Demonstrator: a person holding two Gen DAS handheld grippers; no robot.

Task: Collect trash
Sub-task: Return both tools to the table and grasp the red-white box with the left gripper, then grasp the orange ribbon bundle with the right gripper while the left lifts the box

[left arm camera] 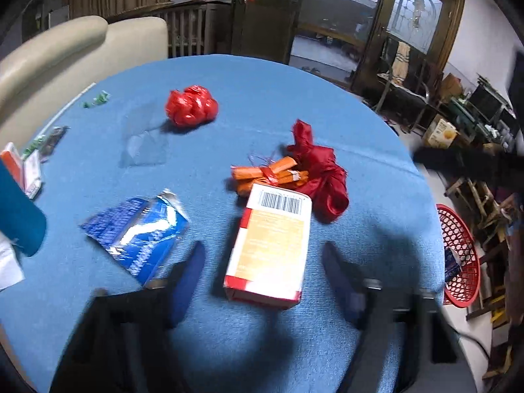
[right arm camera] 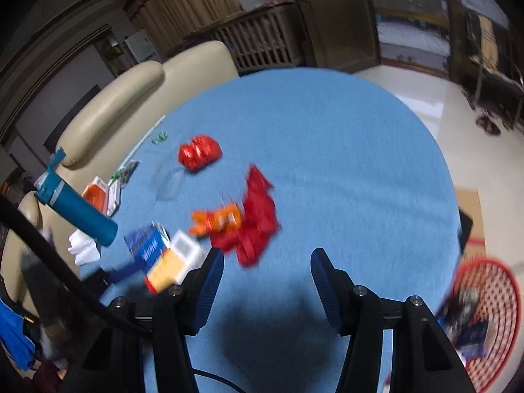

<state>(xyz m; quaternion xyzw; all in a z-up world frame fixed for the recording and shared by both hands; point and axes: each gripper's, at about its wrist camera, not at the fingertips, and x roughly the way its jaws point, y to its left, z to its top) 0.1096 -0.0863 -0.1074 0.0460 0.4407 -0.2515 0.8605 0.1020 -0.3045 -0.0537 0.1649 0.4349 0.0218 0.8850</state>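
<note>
A round blue table point(left arm camera: 327, 104) strewn with litter: the left gripper point(left arm camera: 262, 262) hangs low over the table's near edge, its jaws apart and straddling a red-and-white carton point(left arm camera: 271, 242) that lies flat between them, pads on either side but not pressing. The carton's long axis runs away from the tongs toward the table's middle, barcode end farthest, so the jaws stand across its short width, which looks like the line a closing grip would want. The left hand is plainly the nearer; in the right wrist view the same carton point(right arm camera: 173, 265) sits off to the left of the right gripper point(right arm camera: 267, 271), whose jaws stand apart over bare cloth with nothing between them.

Just beyond the carton's far end lie orange sticks point(left arm camera: 268, 175) tied in a bundle, touching a crumpled dark-red wrapper point(left arm camera: 322, 180). A blue foil packet point(left arm camera: 137, 229) lies beside the carton on its left, near the left finger point(left arm camera: 186, 281). A red plastic ball point(left arm camera: 191, 106) sits alone toward the far edge. A red basket point(left arm camera: 458, 255) stands on the floor off the table's right edge, some scraps already inside, the likely destination for the carton. A teal bottle point(right arm camera: 78, 209) stands at the left edge.
</note>
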